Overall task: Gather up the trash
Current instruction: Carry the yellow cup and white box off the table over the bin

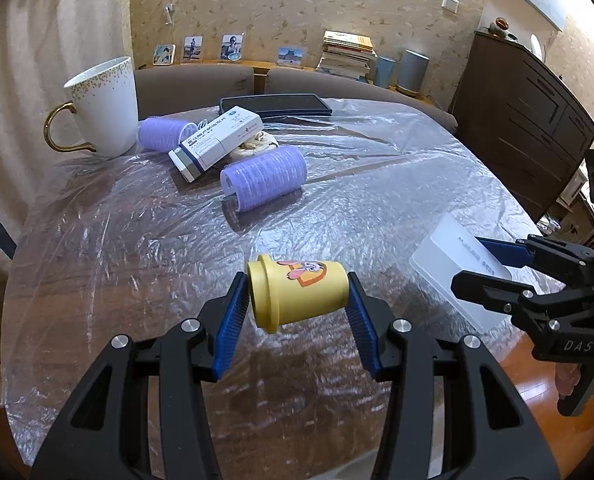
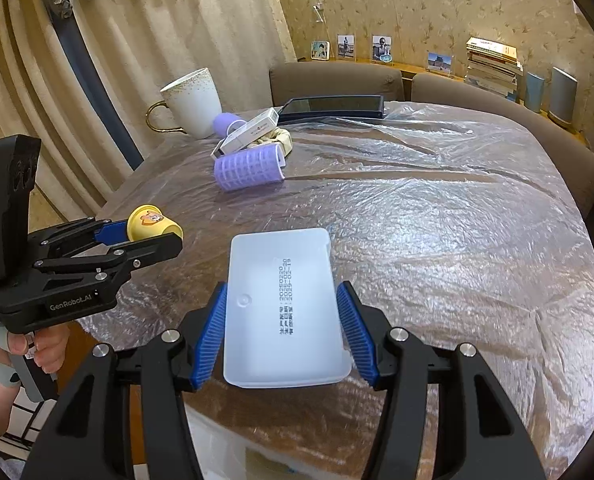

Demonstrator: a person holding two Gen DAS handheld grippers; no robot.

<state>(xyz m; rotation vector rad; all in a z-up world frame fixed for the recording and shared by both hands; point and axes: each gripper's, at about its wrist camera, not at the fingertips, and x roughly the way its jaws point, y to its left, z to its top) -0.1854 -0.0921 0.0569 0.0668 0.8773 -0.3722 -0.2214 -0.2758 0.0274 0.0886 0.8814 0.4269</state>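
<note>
1. Beige patterned wallpaper covers the walls, with a pale switch plate on it.
2. Cream curtains hang at the left.
3. Brown upholstered chairs stand behind the bench, which is wrapped in clear plastic film.
4. A dark wooden dresser stands at the right.
5. A ledge carries photo frames and stacked books.
6. The floor is glossy orange-brown wood.

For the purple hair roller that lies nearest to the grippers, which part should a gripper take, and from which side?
Judging by its pose, grip the near purple roller across its round body at mid-length, coming from above. It lies on its side on the plastic-covered table, apart from the box, so both curved flanks look free.
</note>
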